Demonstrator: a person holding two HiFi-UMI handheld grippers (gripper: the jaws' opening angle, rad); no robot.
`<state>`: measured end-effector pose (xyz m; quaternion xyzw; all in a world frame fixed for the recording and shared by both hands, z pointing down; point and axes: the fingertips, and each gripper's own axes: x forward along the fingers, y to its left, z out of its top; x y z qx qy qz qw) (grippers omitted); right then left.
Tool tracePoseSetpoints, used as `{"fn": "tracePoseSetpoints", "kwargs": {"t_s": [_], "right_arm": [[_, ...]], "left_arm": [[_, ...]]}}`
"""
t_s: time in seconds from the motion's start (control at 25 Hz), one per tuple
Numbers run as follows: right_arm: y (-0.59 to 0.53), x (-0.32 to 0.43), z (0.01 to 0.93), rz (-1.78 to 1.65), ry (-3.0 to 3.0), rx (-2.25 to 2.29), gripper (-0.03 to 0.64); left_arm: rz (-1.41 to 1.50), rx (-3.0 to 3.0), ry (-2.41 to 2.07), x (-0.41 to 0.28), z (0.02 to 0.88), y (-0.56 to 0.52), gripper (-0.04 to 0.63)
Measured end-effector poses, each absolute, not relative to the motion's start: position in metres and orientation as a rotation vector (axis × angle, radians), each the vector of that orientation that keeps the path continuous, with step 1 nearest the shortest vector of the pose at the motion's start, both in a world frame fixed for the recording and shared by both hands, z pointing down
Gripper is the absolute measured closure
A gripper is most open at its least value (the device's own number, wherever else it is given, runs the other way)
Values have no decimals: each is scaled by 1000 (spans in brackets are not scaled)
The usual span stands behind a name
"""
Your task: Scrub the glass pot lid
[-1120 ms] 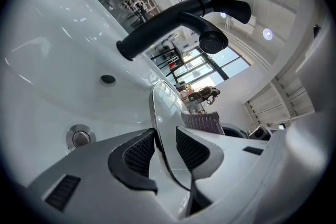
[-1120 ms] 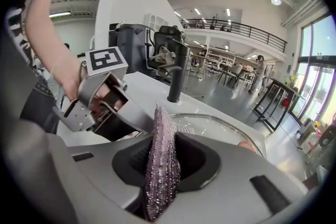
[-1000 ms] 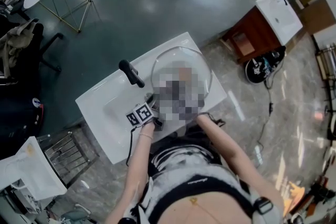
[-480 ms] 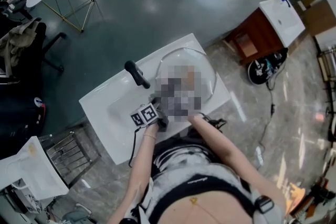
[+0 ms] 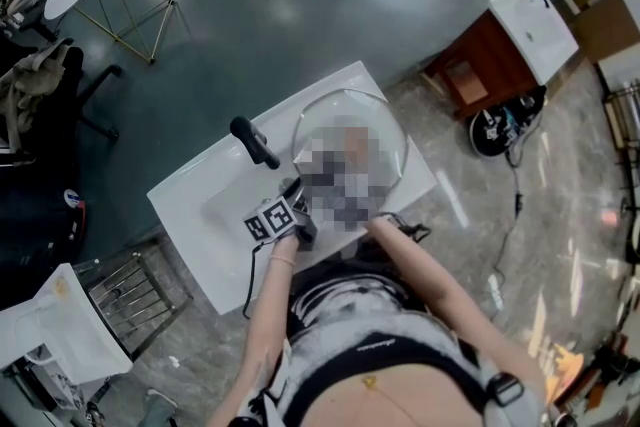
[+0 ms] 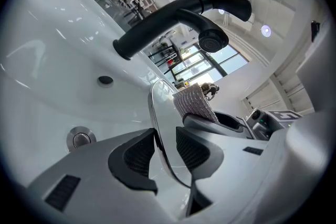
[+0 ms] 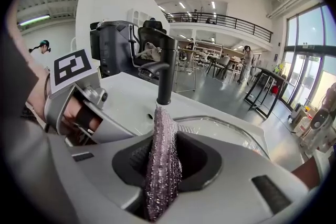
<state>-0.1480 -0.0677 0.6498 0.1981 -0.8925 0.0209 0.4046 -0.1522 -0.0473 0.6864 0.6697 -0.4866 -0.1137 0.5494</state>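
The glass pot lid point(image 5: 385, 130) stands on edge over the white sink point(image 5: 200, 205). My left gripper point(image 6: 161, 150) is shut on the lid's metal rim point(image 6: 155, 118), one pad on each side of it; its marker cube point(image 5: 270, 218) shows in the head view. My right gripper point(image 7: 164, 168) is shut on a silvery scrub cloth point(image 7: 160, 134), which is pressed against the lid point(image 7: 226, 128) near its near edge. From the left gripper view the cloth point(image 6: 193, 104) lies on the lid's far face. In the head view a mosaic patch hides the right gripper.
A black faucet point(image 5: 253, 142) arches over the basin, right behind the lid point(image 7: 165, 76). The drain point(image 6: 80, 138) and overflow hole point(image 6: 105, 80) sit low in the bowl. A wire rack point(image 5: 130, 290) stands left of the sink, and a wooden cabinet point(image 5: 480, 65) stands to its right.
The head view sways slightly right and back. Both grippers and the lid stay in nearly the same place over the sink.
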Motion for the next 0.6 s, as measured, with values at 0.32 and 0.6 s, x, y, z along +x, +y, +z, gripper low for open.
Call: {"fn": "tracePoseSetpoints", "kwargs": {"t_s": [0.32,0.6], "right_arm": [[-37,-129,651,24,-2294,332,523],[-23,-94,646,82,-2349,205,523]], "left_arm": [[-249,1581,-1160,-154,686,-47,469],[-235,1572,-1173,-153,687,-47,469]]}}
